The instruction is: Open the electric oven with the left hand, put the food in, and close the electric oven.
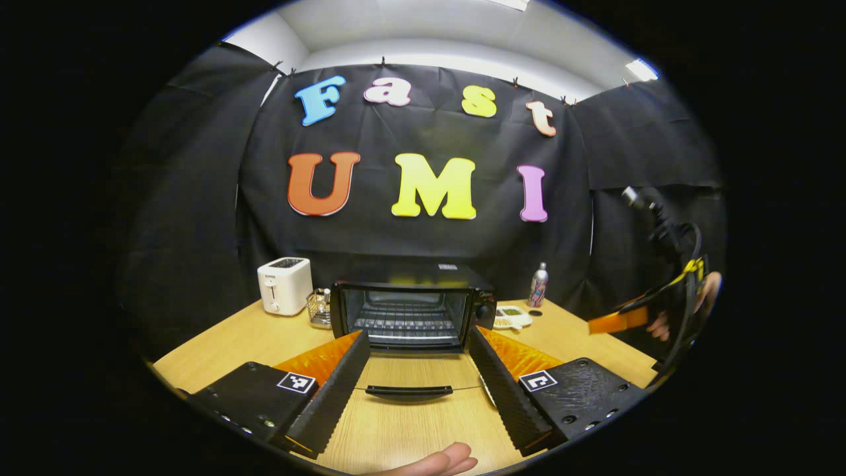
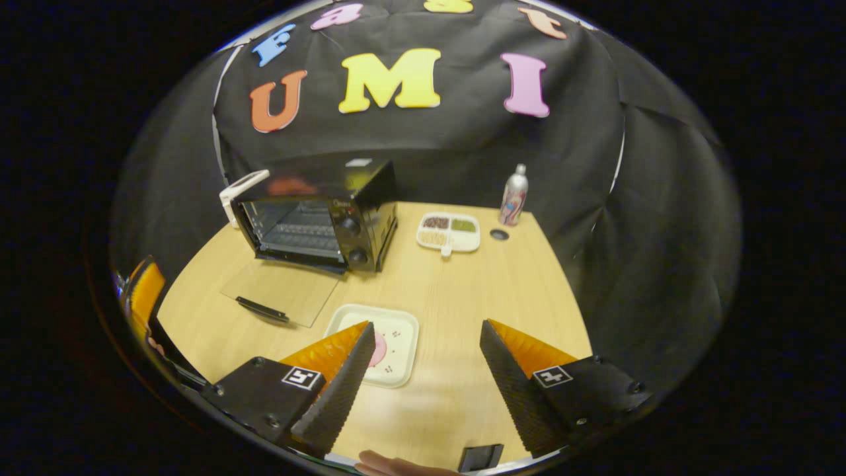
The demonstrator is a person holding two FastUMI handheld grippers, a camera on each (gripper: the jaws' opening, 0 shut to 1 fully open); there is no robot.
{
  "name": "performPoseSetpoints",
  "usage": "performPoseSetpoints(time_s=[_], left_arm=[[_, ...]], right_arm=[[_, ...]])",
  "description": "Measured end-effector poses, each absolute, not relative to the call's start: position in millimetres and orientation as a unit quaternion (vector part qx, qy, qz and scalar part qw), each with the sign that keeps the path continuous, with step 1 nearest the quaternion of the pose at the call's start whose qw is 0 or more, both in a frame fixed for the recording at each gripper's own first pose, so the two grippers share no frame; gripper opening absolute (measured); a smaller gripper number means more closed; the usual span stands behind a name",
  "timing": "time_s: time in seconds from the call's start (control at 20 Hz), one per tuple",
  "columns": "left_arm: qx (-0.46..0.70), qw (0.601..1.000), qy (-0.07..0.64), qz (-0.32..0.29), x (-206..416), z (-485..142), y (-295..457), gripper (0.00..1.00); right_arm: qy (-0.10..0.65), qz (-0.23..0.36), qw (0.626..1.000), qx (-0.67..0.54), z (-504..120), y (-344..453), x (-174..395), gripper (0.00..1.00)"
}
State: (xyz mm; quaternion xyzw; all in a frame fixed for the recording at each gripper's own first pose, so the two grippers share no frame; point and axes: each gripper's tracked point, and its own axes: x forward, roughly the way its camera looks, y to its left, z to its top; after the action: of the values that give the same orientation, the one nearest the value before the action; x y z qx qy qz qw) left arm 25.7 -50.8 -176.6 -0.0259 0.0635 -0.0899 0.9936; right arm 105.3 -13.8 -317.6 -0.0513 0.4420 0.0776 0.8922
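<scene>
Left gripper (image 1: 416, 377) — ribbed wedge fingers, square coded tags; right gripper (image 2: 423, 380) — alike, screws in its mounts

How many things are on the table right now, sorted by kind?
Appliances: 2, electric oven with its door down, toaster
Trays: 2, tray with pink food, divided dish
Bottles: 1, bottle
Wire racks: 1, wire rack
Small dark discs: 1, disc
Total: 7

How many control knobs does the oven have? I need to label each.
2, both on the oven's front right panel: upper knob, lower knob. Others may be hidden.
</scene>
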Motion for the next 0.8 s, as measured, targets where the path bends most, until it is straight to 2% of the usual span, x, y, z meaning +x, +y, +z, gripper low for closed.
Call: performPoseSetpoints(time_s=[0.25, 0.35, 0.45, 0.6, 0.8], left_arm=[[-0.016, 0.997, 0.03, -0.073, -0.8, -153.1, -26.6, 0.95], [-0.009, 0.998, 0.026, -0.064, -5.7, -150.9, -16.9, 0.95], [-0.005, 0.998, 0.026, -0.06, -5.2, -151.2, -12.1, 0.95], [-0.009, 0.998, 0.024, -0.058, -4.9, -150.3, -10.1, 0.95], [-0.008, 0.998, 0.03, -0.06, -5.3, -154.0, -12.9, 0.95]], right_arm=[[0.555, 0.077, 0.828, 0.001, -386.1, -13.4, 106.4, 0.97], [0.574, 0.067, 0.816, 0.008, -403.5, -20.3, 117.7, 0.93], [0.587, 0.058, 0.807, 0.009, -416.7, -26.9, 125.1, 0.93], [0.61, 0.073, 0.789, 0.02, -433.6, -18.4, 127.3, 0.91], [0.634, 0.095, 0.766, 0.047, -447.2, 0.2, 126.5, 0.8]])
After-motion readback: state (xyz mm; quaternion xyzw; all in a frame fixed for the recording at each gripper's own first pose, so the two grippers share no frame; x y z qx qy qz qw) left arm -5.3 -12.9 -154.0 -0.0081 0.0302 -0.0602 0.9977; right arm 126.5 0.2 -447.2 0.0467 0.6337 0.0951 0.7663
